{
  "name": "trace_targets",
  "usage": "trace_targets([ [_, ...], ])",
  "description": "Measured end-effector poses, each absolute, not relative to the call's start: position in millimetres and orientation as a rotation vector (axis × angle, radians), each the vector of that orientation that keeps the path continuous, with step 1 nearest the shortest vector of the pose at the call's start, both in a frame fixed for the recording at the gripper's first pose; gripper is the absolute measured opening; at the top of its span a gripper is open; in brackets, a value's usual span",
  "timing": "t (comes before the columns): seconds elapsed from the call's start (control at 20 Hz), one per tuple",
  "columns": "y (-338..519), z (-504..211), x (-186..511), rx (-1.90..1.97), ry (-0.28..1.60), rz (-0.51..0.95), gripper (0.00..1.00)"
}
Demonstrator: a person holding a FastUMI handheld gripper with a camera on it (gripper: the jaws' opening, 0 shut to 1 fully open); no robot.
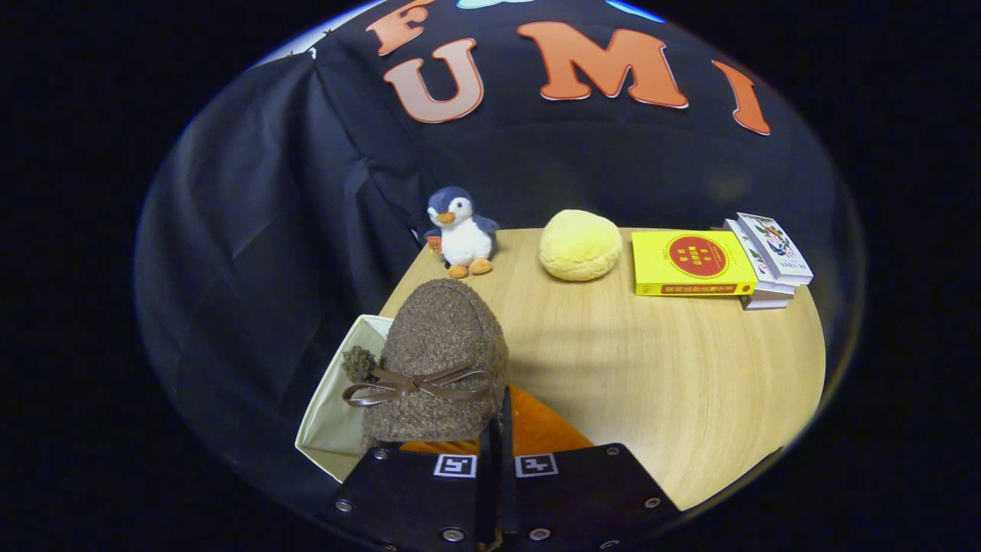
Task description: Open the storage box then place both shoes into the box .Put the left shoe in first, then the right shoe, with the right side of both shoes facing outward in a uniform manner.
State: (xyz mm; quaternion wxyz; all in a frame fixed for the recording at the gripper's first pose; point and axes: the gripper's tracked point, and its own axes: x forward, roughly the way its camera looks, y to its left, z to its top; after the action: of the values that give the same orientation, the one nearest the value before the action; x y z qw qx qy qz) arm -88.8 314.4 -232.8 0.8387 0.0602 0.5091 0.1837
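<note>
A brown fuzzy shoe (441, 345) with a thin brown bow hangs toe-away just ahead of my gripper (497, 429). The fingers stand pressed together on the shoe's rear edge, so the gripper is shut on it. Under the shoe and to its left sits the cream storage box (331, 420), its top open and a bare inner wall in sight. The shoe covers most of the box's opening. An orange surface (544, 429) lies right of the fingers at the box's side; I cannot tell whether it is the box's lid.
The round wooden table (674, 383) carries a plush penguin (462, 232) at the back, a yellow bun-shaped cushion (580, 245) beside it, and a stack of books (716, 264) at the back right. Black cloth walls close off the left and rear.
</note>
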Motion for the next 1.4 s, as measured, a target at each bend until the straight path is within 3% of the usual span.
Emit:
trace_targets([
  [0.35,384.6,-264.7,-103.5,0.07,1.159,0.412,0.04],
  [0.8,387.7,-310.1,-128.8,-0.067,1.272,0.313,0.08],
  [1.3,399.3,-283.4,-153.6,0.053,1.32,0.45,0.41],
  [1.4,394.0,-267.5,-149.0,0.077,1.291,0.472,0.52],
])
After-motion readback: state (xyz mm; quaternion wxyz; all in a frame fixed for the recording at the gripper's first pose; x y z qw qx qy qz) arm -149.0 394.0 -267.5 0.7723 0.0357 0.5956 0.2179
